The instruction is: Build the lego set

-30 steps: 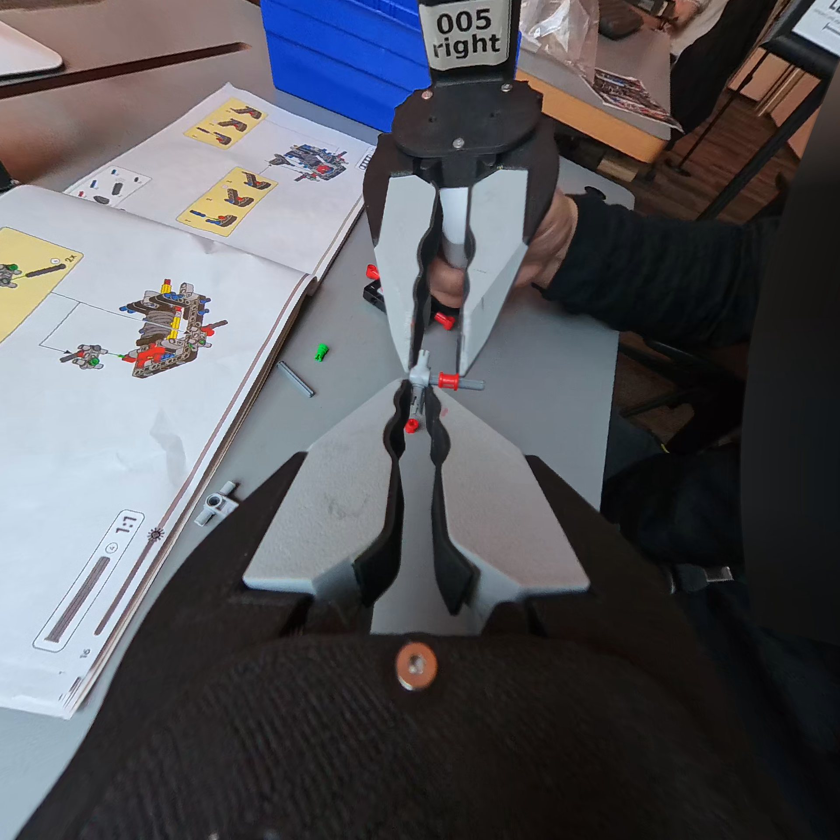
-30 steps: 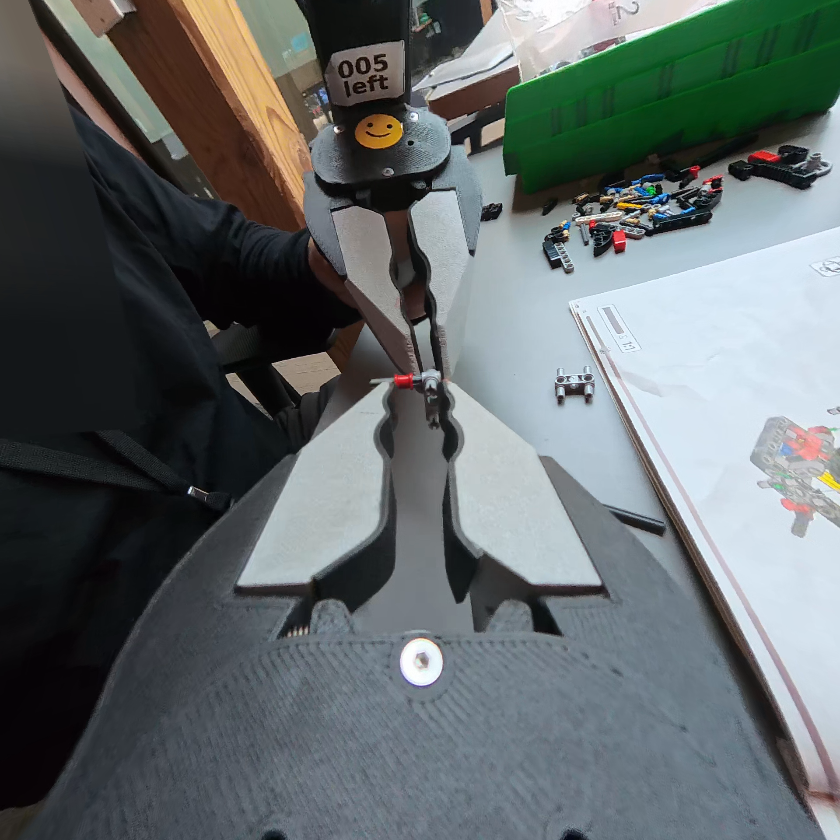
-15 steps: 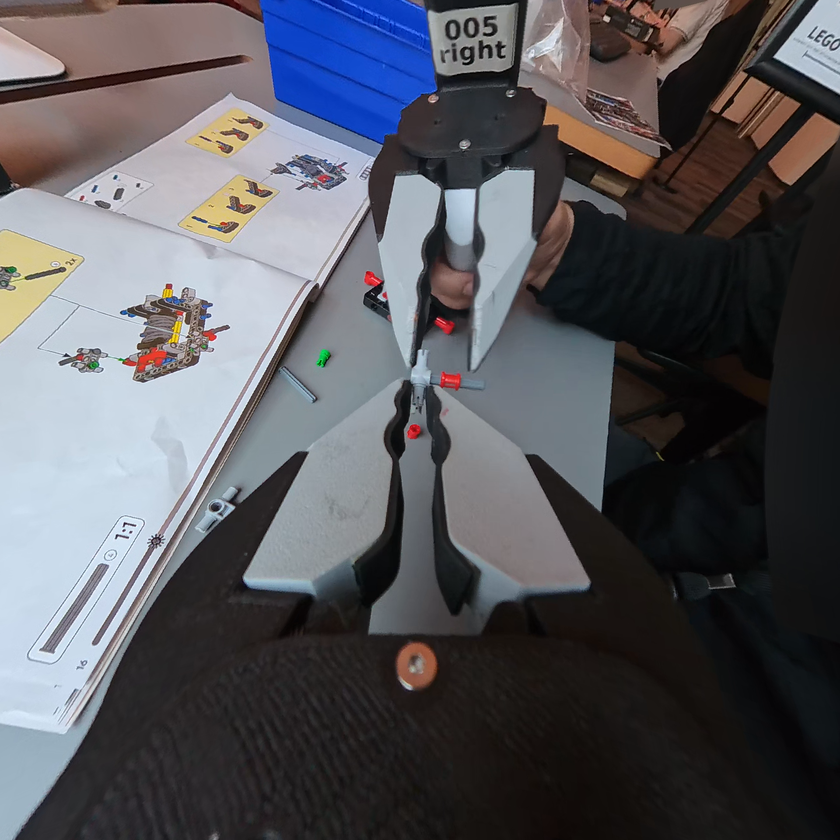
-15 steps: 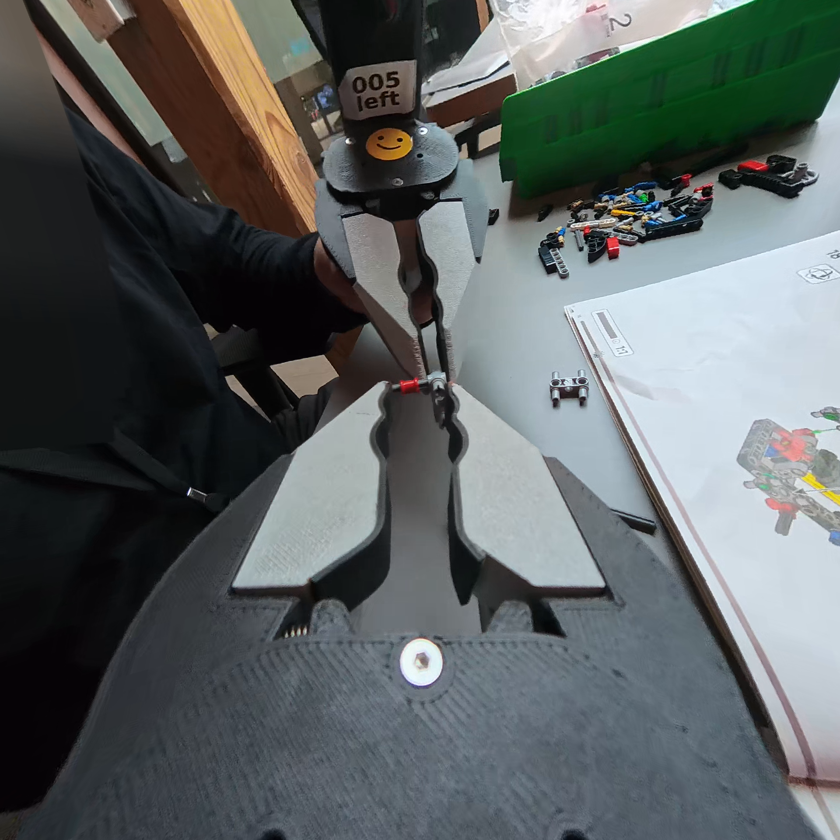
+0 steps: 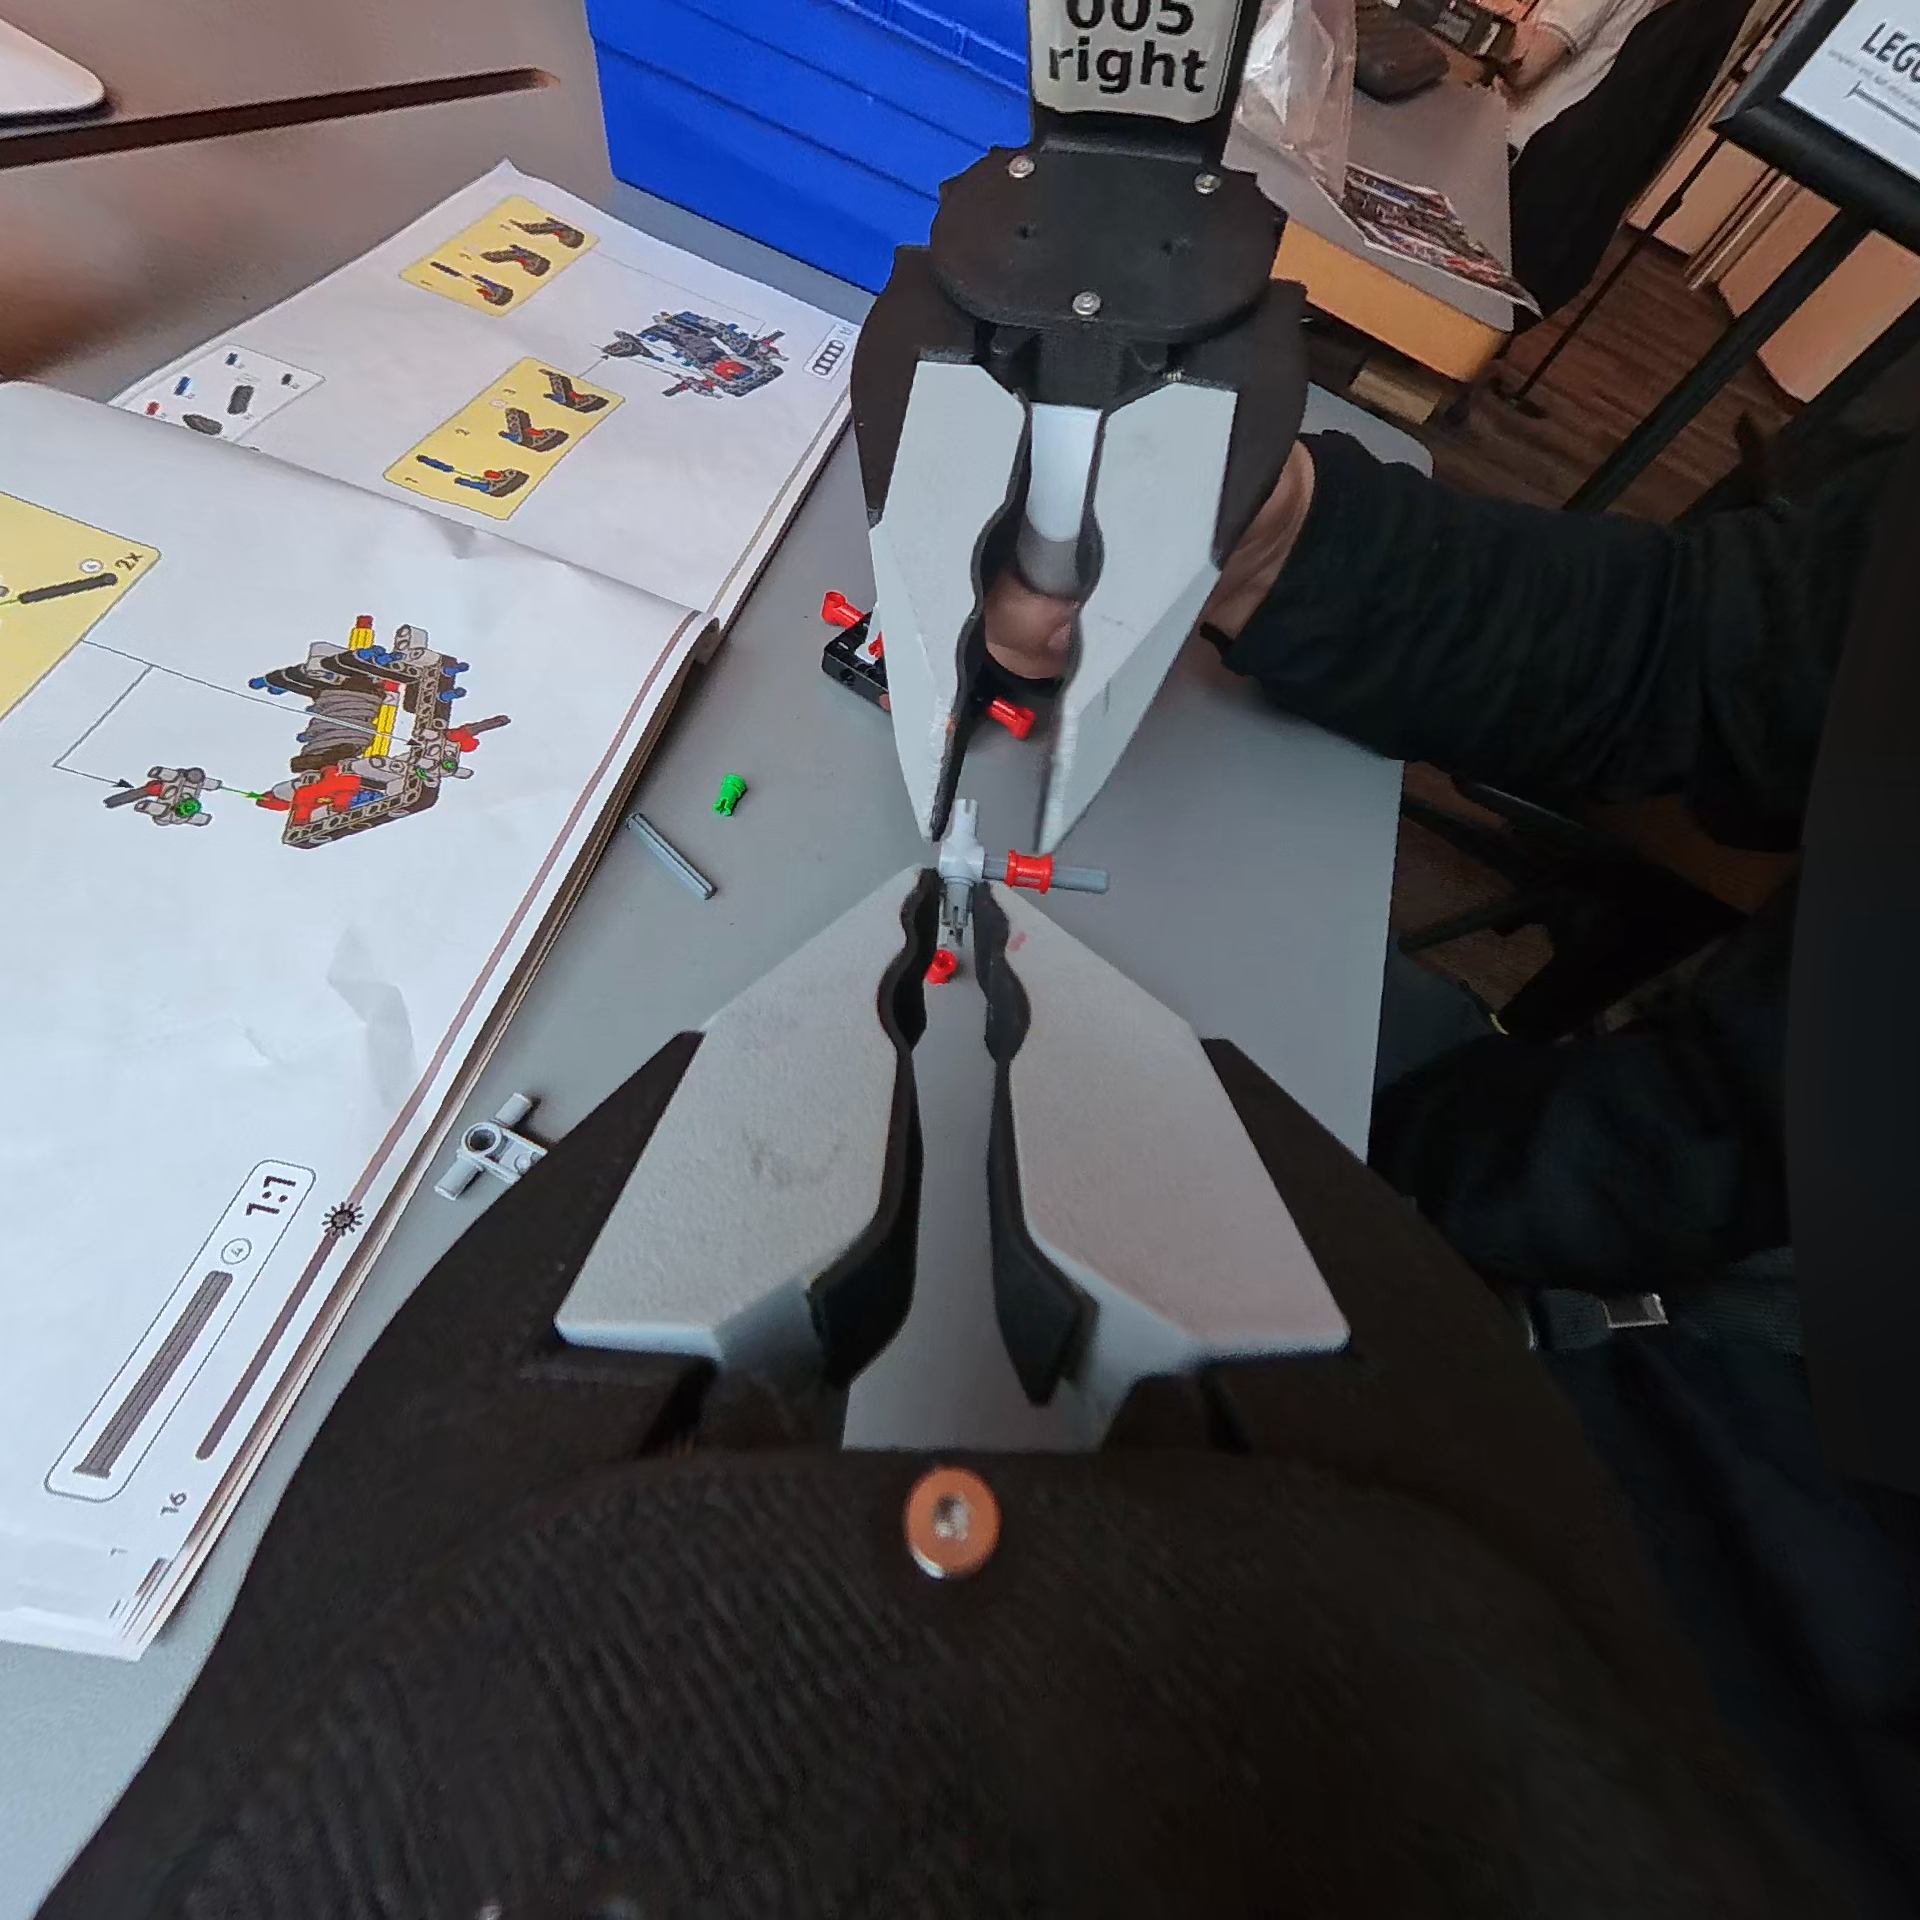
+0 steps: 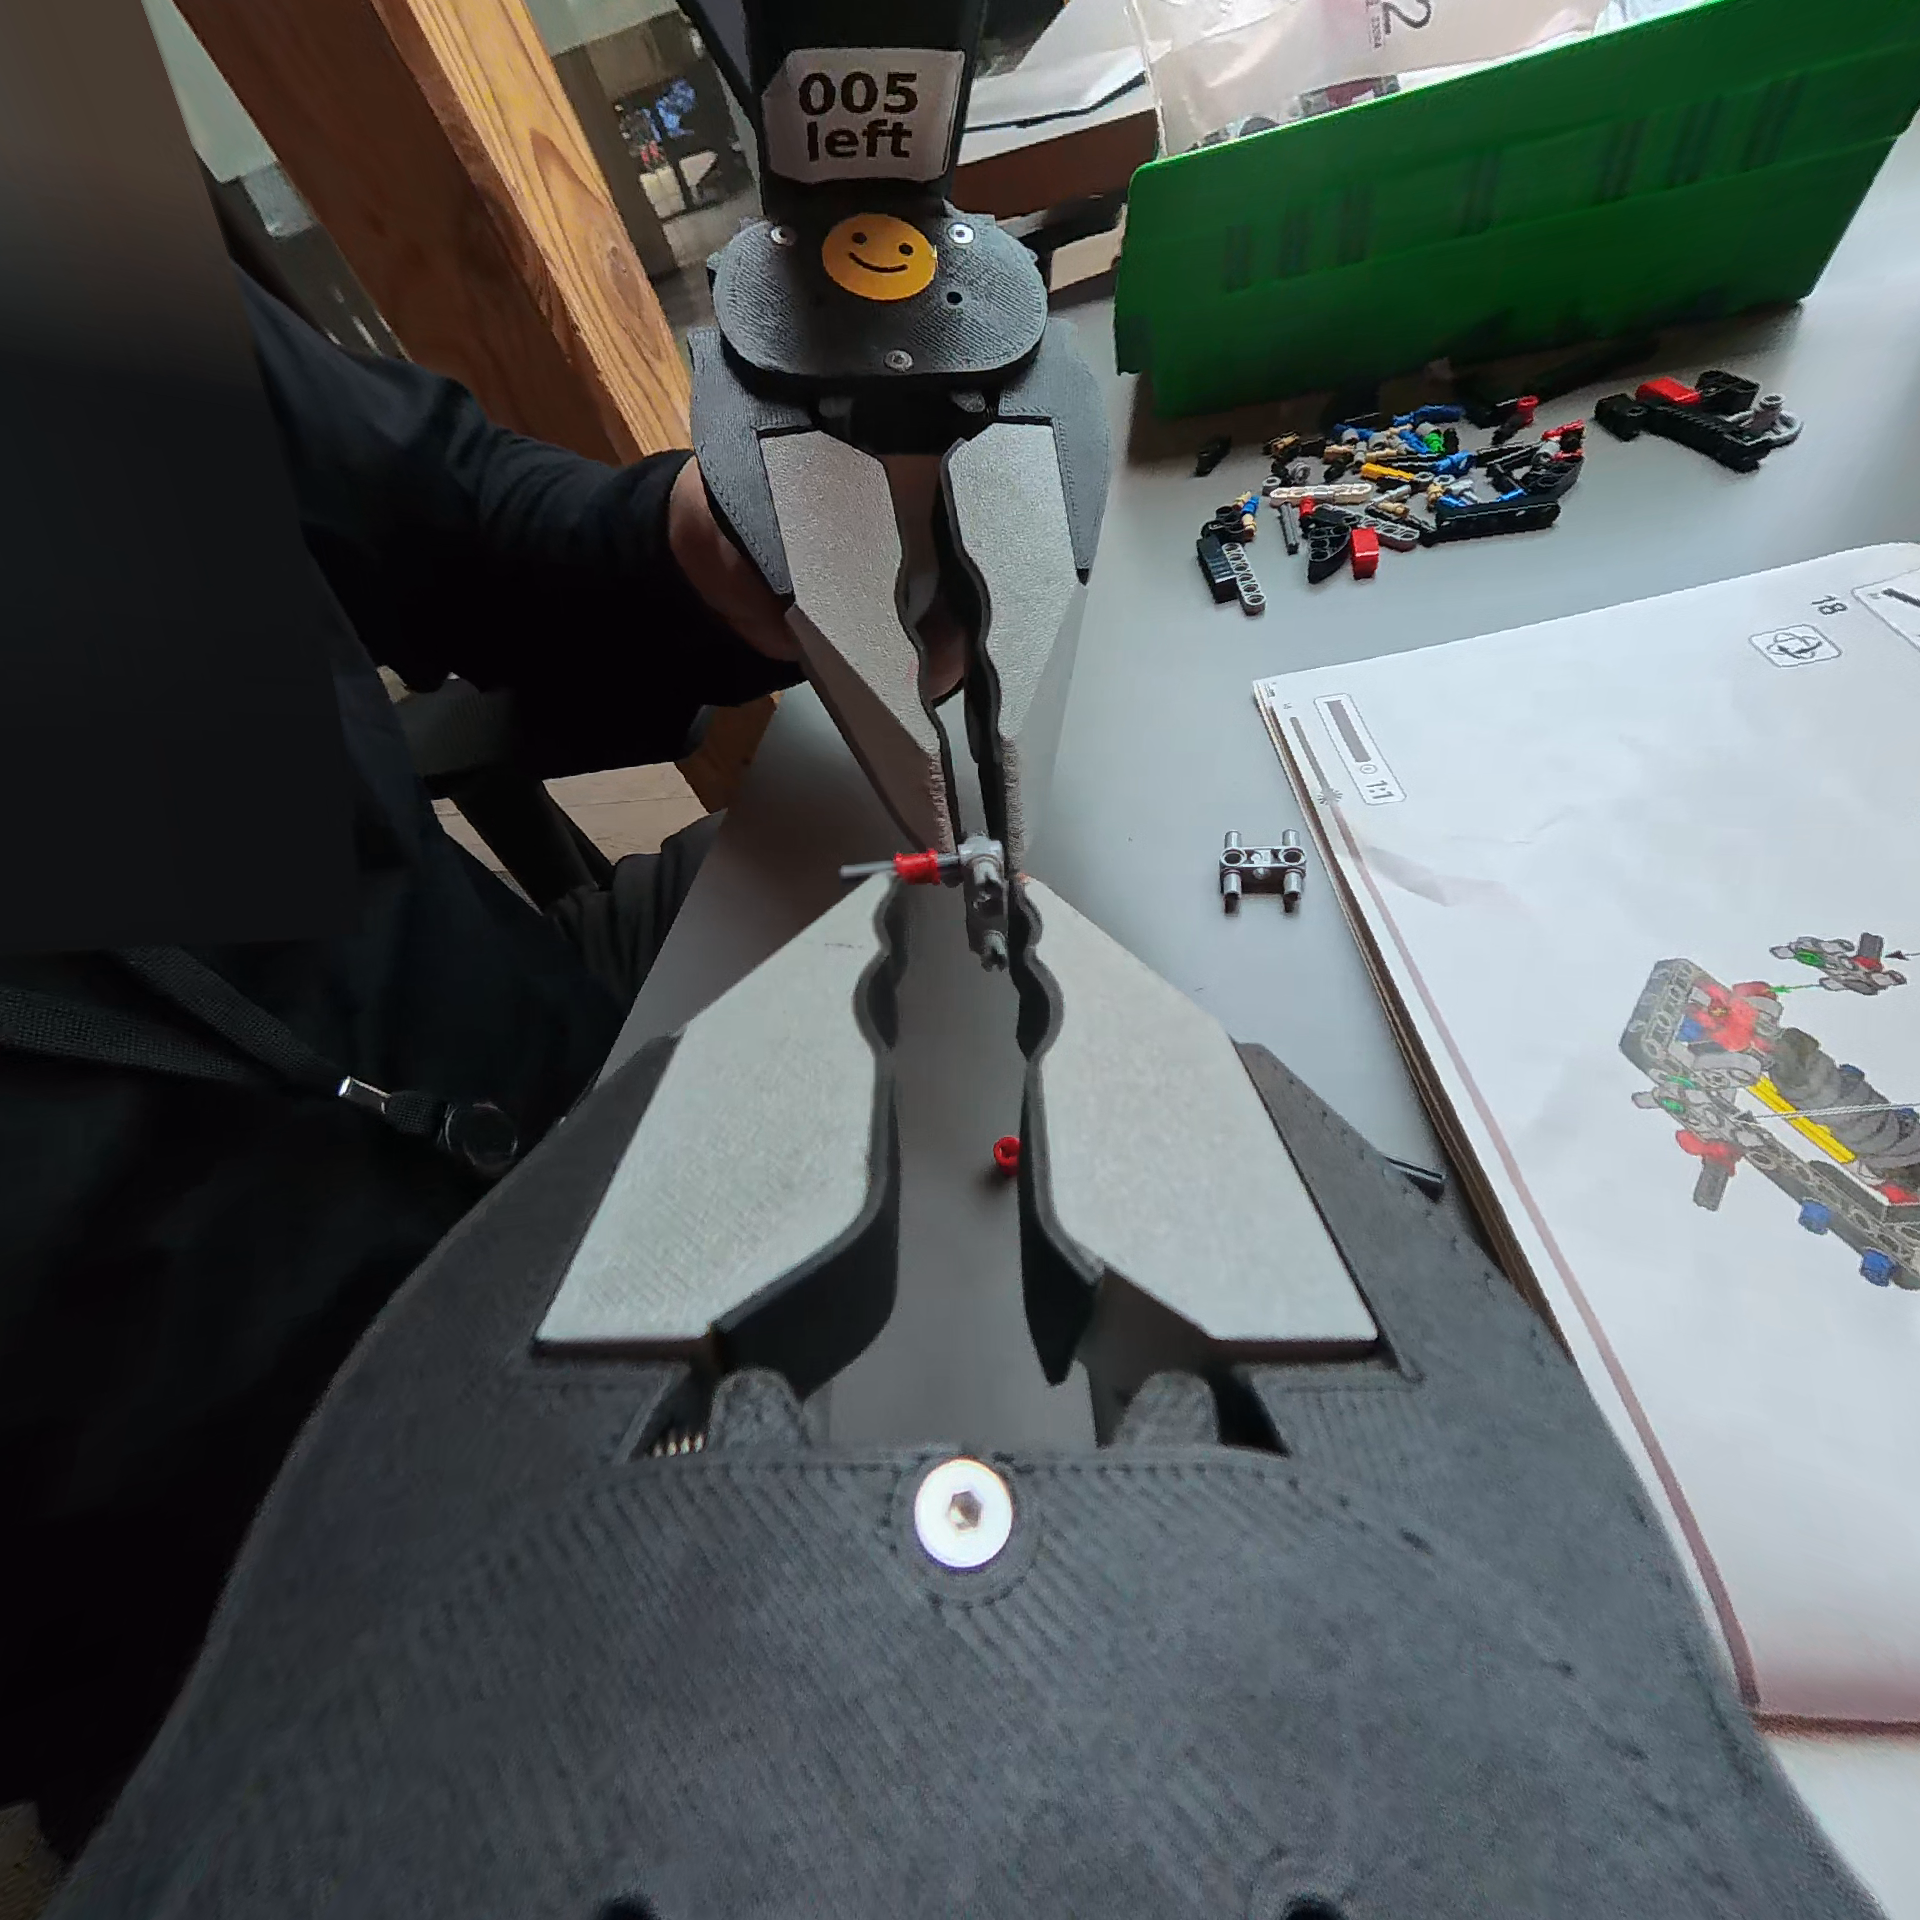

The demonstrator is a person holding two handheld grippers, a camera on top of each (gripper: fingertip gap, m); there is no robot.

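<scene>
From the left wrist view, our left gripper (image 5: pixel 951 899) pinches the small grey cross-shaped connector (image 5: pixel 961 862), its thin axle carrying a ribbed red bush (image 5: pixel 1029 869), above the smooth grey desk (image 5: pixel 1226 883).

From the right wrist view, our right gripper (image 6: pixel 961 894) has spread its matte fingers (image 6: pixel 1101 997) since 1 second ago, letting go; a red pin (image 6: pixel 1004 1151) lies below.

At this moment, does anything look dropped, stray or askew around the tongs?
Yes: a small red piece lies loose on the table under the tongs, apart from the grey-and-red assembly held above it. It looks dropped, though I can't tell. A green pin and a grey axle also lie stray beside the manual.
</scene>
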